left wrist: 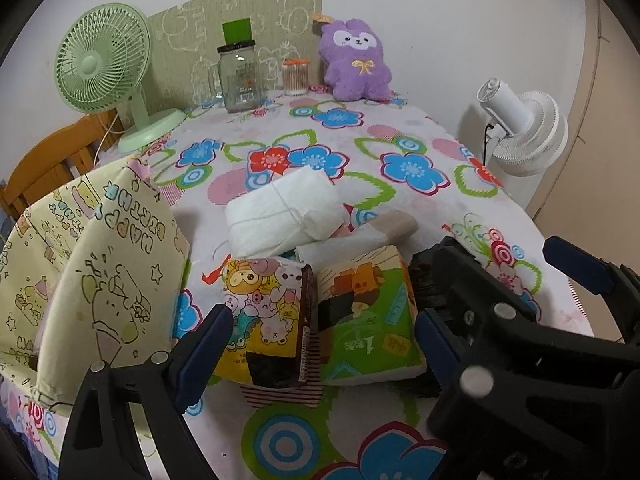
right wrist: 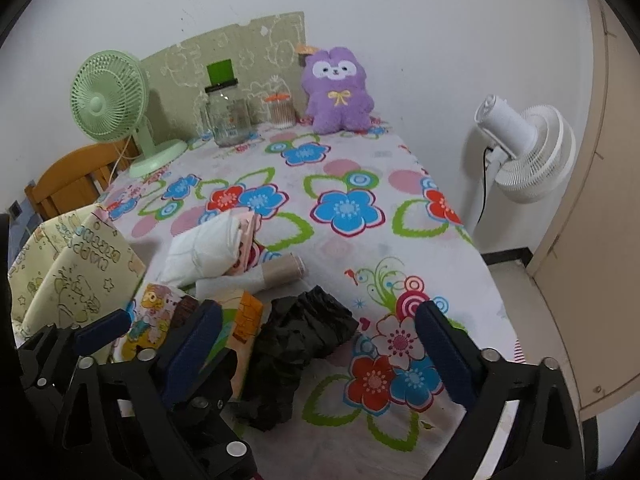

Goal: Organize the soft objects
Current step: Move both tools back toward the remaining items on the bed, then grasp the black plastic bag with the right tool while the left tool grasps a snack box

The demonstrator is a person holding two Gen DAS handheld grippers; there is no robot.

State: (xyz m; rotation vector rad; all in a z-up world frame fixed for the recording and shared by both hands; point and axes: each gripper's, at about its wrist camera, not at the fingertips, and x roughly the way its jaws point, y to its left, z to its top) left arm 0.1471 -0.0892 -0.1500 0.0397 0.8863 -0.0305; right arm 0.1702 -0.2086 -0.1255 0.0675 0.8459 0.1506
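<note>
Two soft tissue packs lie side by side near the table's front: a cartoon-printed pack (left wrist: pixel 260 320) and a green pack (left wrist: pixel 368 320). My left gripper (left wrist: pixel 320 344) is open with both packs between its wide jaws. A crumpled black plastic bag (right wrist: pixel 304 340) lies to their right. My right gripper (right wrist: pixel 320 348) is open above it, one finger on each side. Behind the packs lie a white folded bundle (left wrist: pixel 280 212) tied with string and a cardboard-cored roll (left wrist: pixel 396 226). A yellow fabric basket (left wrist: pixel 80 280) stands at the left edge. A purple plush (left wrist: pixel 356 60) sits at the back.
The floral tablecloth (left wrist: pixel 400 168) covers the table. At the back stand a green desk fan (left wrist: pixel 104 64), a glass jar (left wrist: pixel 240 76) and a cotton swab tub (left wrist: pixel 296 76). A white floor fan (right wrist: pixel 524 148) stands off the right edge. A wooden chair (left wrist: pixel 52 160) is at the left.
</note>
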